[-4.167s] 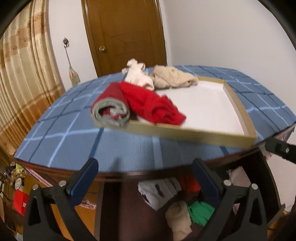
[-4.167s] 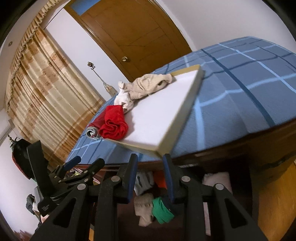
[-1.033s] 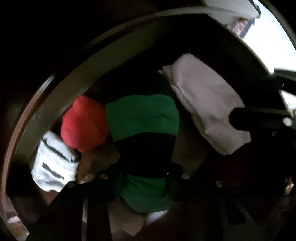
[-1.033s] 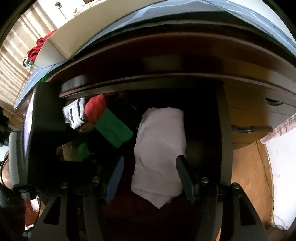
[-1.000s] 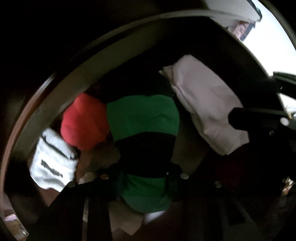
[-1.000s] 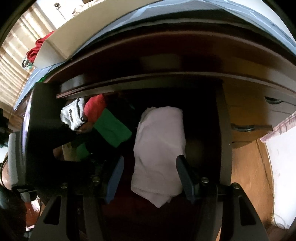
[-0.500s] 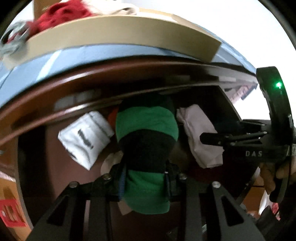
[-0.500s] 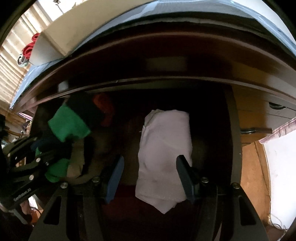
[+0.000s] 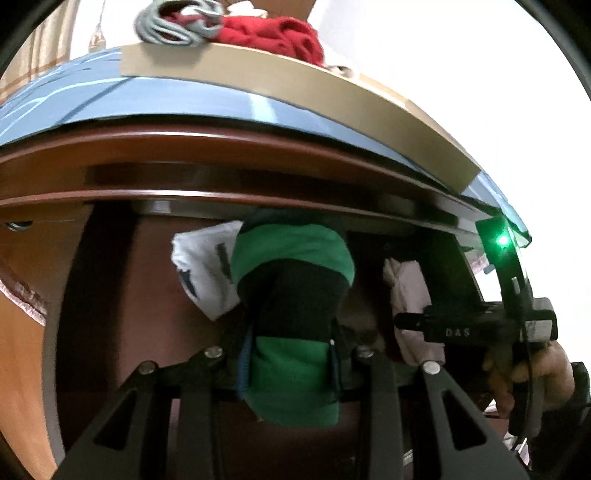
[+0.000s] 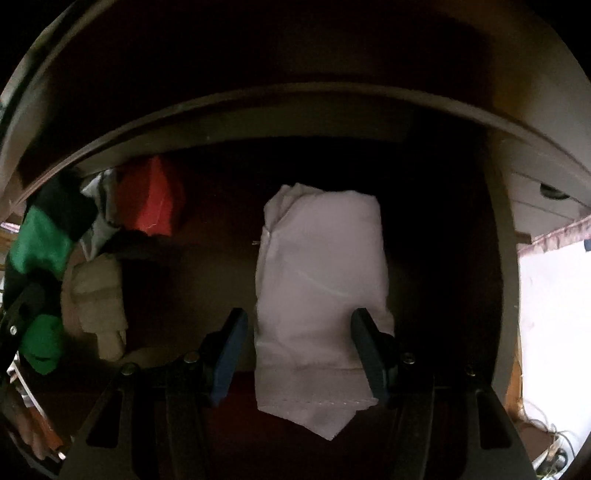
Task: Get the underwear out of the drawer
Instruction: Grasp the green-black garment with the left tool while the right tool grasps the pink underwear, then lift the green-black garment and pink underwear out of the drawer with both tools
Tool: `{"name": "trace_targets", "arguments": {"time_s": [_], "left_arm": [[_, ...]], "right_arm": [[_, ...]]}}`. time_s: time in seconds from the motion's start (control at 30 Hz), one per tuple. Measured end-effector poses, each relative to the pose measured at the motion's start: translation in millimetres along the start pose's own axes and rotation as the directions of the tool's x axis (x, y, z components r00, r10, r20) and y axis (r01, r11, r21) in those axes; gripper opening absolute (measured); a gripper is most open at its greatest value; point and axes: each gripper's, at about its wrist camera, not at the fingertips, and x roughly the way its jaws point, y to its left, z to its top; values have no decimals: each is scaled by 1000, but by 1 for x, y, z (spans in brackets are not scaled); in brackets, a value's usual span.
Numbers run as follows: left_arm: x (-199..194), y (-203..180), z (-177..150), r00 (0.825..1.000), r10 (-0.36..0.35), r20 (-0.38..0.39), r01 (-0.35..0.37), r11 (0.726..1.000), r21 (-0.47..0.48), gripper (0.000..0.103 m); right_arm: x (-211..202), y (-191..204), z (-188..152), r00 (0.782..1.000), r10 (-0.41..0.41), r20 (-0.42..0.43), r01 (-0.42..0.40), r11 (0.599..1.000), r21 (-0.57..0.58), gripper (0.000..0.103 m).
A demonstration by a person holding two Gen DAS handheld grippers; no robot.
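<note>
Two grippers are at the open drawer (image 10: 495, 258). Left gripper (image 9: 288, 363) has its jaws pinched tight on the green-and-black underwear (image 9: 291, 295), which bulges above and below the pads and hangs in front of the drawer opening, lifted clear of the other clothes. Just behind it lies a white garment with dark marks (image 9: 207, 269). Right gripper (image 10: 301, 350) stands part open, one finger on each side of a pale folded garment (image 10: 321, 280) lying in the drawer; whether the pads press it I cannot tell. Farther left in the drawer are a red piece (image 10: 151, 199) and a beige piece (image 10: 98, 299). Up on the blue checked tabletop (image 9: 147, 99) sits a tray (image 9: 332, 92) with red cloth (image 9: 273, 35).
</note>
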Motion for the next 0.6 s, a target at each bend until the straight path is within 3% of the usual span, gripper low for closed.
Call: {"name": "trace_targets", "arguments": {"time_s": [0.23, 0.4, 0.47, 0.53, 0.6], "left_arm": [[4, 13, -3, 999, 39, 22, -38, 999, -16, 31], [3, 20, -4, 999, 41, 11, -41, 998, -37, 31], [4, 21, -5, 999, 35, 7, -35, 999, -42, 31], [4, 20, -6, 999, 34, 7, -33, 999, -39, 31], [4, 19, -8, 999, 35, 1, -34, 999, -33, 31]], "right_arm": [[5, 5, 11, 999, -38, -31, 39, 999, 2, 62], [7, 17, 15, 995, -70, -68, 62, 992, -111, 59], [4, 14, 15, 993, -102, -57, 95, 989, -110, 36], [0, 7, 15, 997, -73, -36, 69, 993, -96, 27], [-4, 3, 14, 1000, -11, -17, 9, 996, -91, 26]]}}
